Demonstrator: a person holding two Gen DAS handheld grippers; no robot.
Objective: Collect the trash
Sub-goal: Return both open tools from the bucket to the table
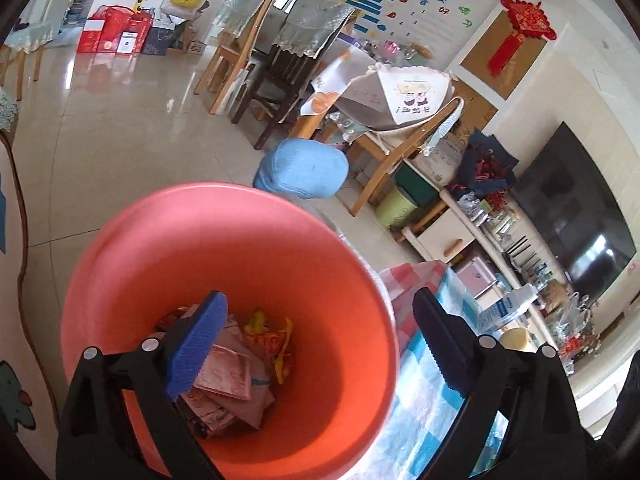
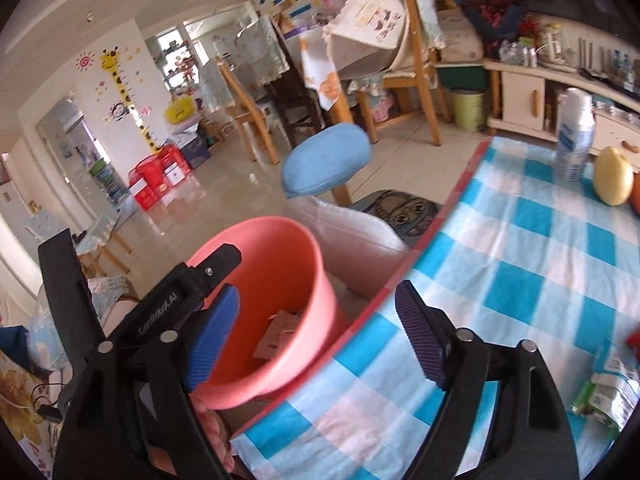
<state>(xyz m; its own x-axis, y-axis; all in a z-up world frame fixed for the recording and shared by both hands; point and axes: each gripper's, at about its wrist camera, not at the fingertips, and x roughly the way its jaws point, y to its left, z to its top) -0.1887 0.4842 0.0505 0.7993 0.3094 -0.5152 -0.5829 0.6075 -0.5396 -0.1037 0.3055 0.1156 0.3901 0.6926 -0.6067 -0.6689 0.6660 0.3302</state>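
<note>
The left gripper hangs wide open and empty over the pink bin, where wrappers lie at the bottom. The right gripper, also spread and empty, straddles the checked tablecloth's red edge just beside the bin's rim.
</note>
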